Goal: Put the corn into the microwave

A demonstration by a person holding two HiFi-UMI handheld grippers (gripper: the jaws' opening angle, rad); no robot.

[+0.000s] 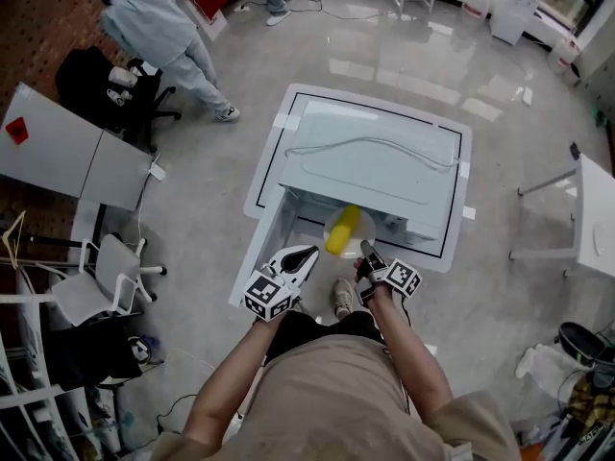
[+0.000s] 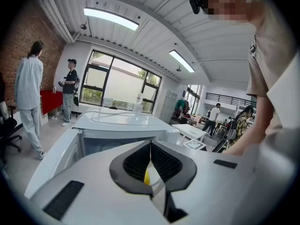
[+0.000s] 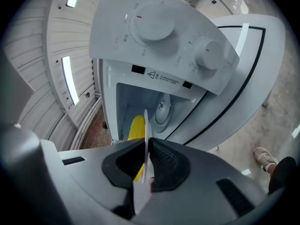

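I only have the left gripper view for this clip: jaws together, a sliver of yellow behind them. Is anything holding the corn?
Observer: Yes, indirectly. The right gripper is shut on the rim of a white plate, and the corn lies on that plate.
Operator: Is the plate inside the microwave?
Observer: Not yet. In the head view it shows just in front of the microwave, at the open front.
Operator: And where is my left gripper relative to the plate?
Observer: The left gripper is at the plate's left edge, opposite the right one. I cannot tell whether it touches the plate.
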